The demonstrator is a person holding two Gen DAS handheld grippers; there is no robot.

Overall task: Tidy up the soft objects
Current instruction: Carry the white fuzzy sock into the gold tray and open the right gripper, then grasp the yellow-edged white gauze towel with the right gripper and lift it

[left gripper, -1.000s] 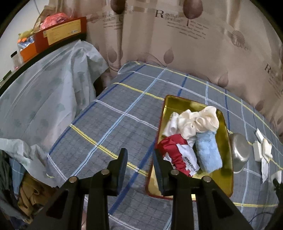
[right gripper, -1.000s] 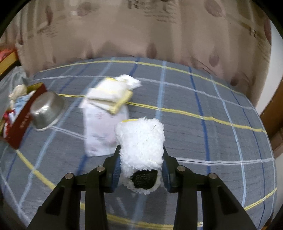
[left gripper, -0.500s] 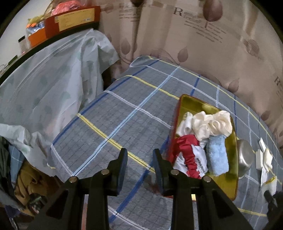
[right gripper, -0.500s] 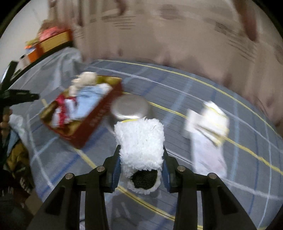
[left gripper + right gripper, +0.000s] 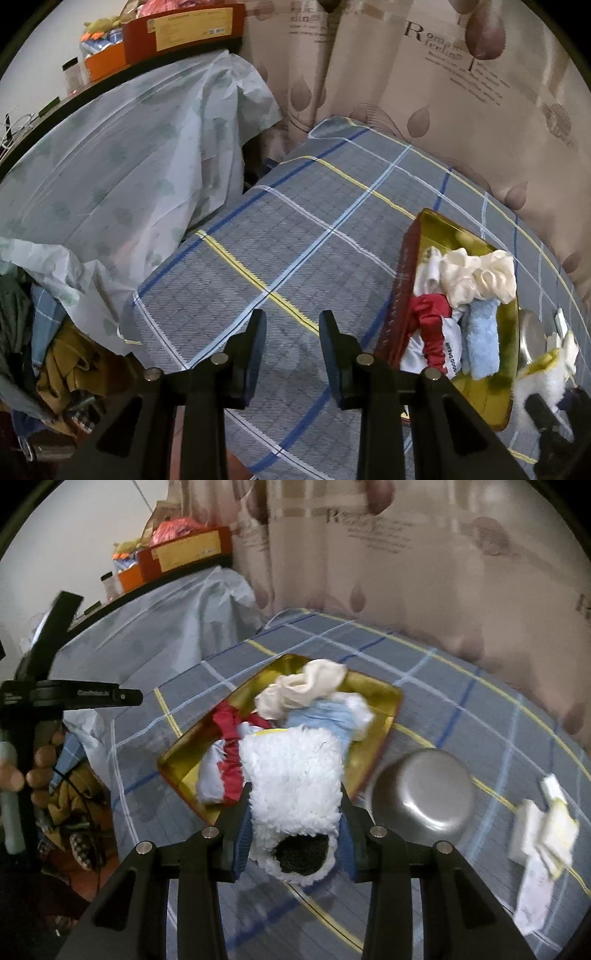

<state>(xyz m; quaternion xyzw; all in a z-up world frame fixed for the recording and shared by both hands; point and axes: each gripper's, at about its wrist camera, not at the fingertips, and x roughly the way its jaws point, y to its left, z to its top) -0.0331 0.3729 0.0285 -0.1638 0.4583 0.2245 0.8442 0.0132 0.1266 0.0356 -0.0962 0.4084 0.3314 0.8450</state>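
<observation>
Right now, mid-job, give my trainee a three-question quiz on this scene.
1. True or false: the left tool holds a cloth.
2. What does the right tool grip?
3. Beside the gold tray stands: A) a steel bowl B) a mug C) a bottle.

Key: 1. False, nothing is between its jaws. 2. A fluffy white cloth. 3. A.

1. Left of the gold tray [image 5: 436, 229], at nine o'clock, the plaid cloth [image 5: 295, 236] lies bare and passable.
2. Cloths heap the tray's middle; only its twelve o'clock end shows bare floor.
3. An upturned steel bowl [image 5: 423, 794] touches the tray at three o'clock.
4. Folded white cloths [image 5: 543, 819] lie farther right.
</observation>
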